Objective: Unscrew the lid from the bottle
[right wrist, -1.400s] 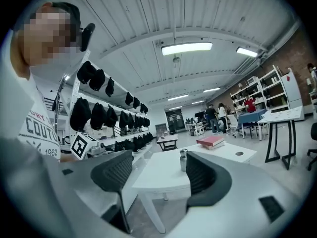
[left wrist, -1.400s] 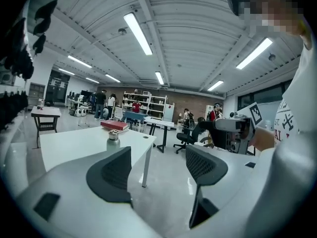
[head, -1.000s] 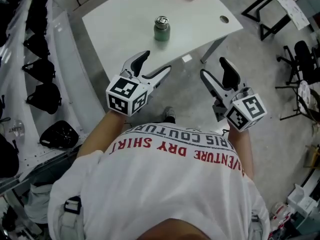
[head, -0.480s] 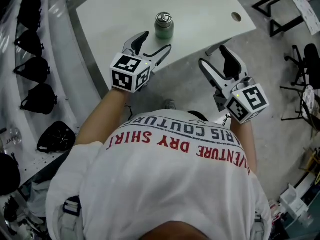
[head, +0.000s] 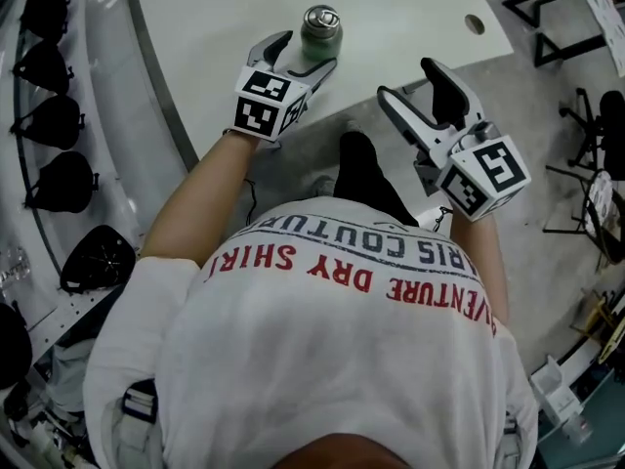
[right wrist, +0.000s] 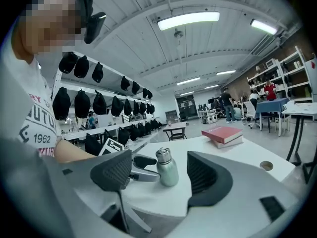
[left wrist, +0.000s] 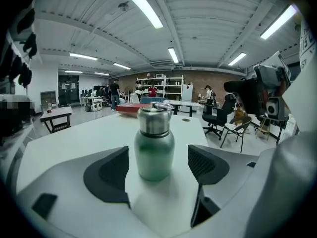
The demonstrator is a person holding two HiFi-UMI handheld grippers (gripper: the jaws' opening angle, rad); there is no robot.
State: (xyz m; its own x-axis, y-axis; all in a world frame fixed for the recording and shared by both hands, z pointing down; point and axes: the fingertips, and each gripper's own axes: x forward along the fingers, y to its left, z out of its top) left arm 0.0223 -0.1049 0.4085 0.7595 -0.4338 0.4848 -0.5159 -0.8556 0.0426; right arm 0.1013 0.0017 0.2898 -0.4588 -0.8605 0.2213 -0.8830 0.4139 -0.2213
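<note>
shirt (head: 322, 360) | red print: "DRY SHIRT", "…VENTURE" | dark print: "…RIS COUTUR…" | right gripper view: "1962"

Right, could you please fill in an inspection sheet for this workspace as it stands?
Surface: white table with a round hole near one edge.
Job's things: green bottle standing upright, metal lid on.
Clutter: stacked books on the table's far side.
Grippers: left gripper open, its jaws have just been opening, and the bottle stands between them with a gap on each side; right gripper open and empty, near the table's edge.
Cables: nothing seen.
Surroundings: shelves of dark caps, office chairs, people far off.
</note>
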